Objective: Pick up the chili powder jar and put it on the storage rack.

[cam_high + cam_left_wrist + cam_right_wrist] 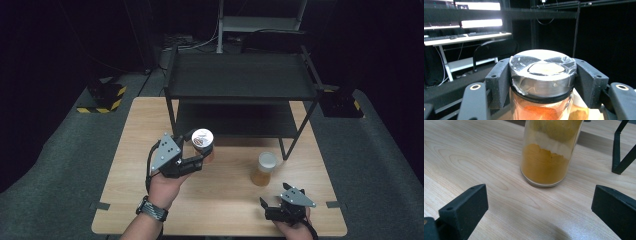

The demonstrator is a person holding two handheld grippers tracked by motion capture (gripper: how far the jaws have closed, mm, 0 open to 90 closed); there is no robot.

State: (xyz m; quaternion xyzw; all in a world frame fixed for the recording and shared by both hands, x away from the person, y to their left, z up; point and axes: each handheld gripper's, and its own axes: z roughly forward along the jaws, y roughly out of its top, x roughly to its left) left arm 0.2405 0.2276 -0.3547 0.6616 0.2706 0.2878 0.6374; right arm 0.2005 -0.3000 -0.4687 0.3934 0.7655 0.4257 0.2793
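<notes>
Jaws of left gripper (196, 148) clamp the jar (542, 75); its base cut off.

My left tongs (199, 148) are clamped around a jar with a silver lid (202, 140), which holds reddish-orange contents, just in front of the black two-tier shelf (240, 90) standing at the far half of the wooden table (130, 150). Whether the jar touches the table I cannot tell. My right tongs (272, 200) rest low near the table's front edge, jaws apart, pointing toward a second jar of yellow powder (263, 169) that stands upright near them, beside the shelf's front right leg.
</notes>
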